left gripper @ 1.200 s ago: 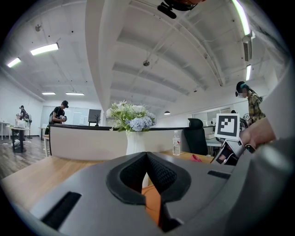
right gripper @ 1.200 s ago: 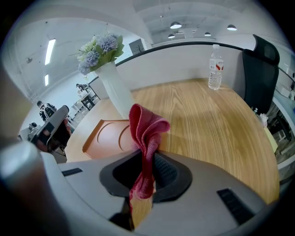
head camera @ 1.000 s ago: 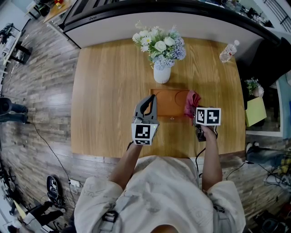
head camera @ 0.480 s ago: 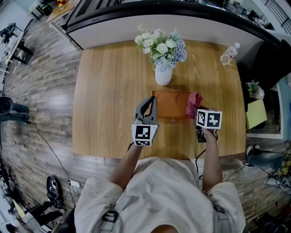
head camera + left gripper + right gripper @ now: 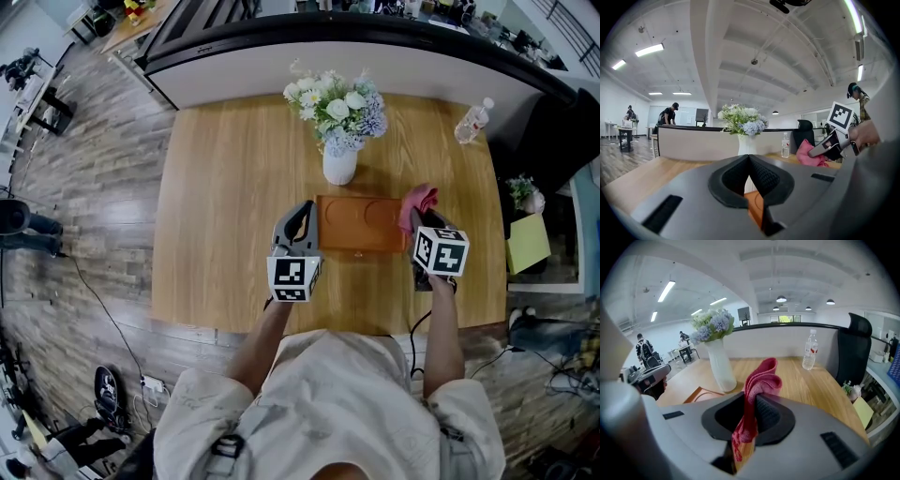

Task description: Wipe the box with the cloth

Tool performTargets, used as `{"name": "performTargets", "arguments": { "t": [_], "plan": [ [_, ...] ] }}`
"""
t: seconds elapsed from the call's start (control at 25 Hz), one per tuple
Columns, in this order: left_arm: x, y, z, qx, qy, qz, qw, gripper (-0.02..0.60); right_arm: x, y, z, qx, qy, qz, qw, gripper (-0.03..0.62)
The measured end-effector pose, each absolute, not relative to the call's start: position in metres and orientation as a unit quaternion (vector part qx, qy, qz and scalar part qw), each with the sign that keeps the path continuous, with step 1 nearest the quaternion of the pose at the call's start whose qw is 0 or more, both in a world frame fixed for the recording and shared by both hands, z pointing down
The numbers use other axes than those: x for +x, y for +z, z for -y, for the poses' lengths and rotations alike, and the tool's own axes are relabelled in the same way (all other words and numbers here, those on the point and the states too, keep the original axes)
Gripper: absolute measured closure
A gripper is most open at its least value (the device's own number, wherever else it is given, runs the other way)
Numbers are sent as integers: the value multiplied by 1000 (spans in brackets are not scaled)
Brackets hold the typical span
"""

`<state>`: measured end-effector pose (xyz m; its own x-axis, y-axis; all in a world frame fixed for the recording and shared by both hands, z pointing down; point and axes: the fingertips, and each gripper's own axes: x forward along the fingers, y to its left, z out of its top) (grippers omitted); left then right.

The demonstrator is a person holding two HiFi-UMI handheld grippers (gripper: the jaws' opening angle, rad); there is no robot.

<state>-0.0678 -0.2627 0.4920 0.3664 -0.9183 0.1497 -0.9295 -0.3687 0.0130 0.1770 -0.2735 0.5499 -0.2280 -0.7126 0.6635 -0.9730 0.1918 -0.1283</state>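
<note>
The orange-brown box point(image 5: 361, 223) lies flat on the wooden table point(image 5: 225, 187), just in front of the vase. My left gripper point(image 5: 302, 214) rests at the box's left end, its jaws point(image 5: 749, 157) shut with the pads meeting at the tip; a sliver of the box point(image 5: 754, 206) shows behind them. On the other side, the right gripper point(image 5: 419, 223) is shut on the pink cloth point(image 5: 417, 200), which sticks up from its jaws point(image 5: 752, 397) beyond the box's right end. That cloth point(image 5: 761, 378) is bunched and raised off the table.
A white vase of flowers point(image 5: 339, 164) stands right behind the box. A water bottle point(image 5: 472, 120) sits at the table's far right corner. A curved counter point(image 5: 281, 56) runs behind the table, with a black chair point(image 5: 855, 348) to the right. People stand far off in the room.
The right gripper has carried the cloth rightward, from over the box's right end to just past it. The left gripper has stayed at the box's left end.
</note>
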Motion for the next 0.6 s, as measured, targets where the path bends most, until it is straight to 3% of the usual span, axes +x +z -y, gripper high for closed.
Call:
{"name": "performTargets", "arguments": {
  "t": [0.6],
  "plan": [
    [-96,429,272,810,18,586,8,571,159,428,287,614,-3,773,157,519]
  ]
}}
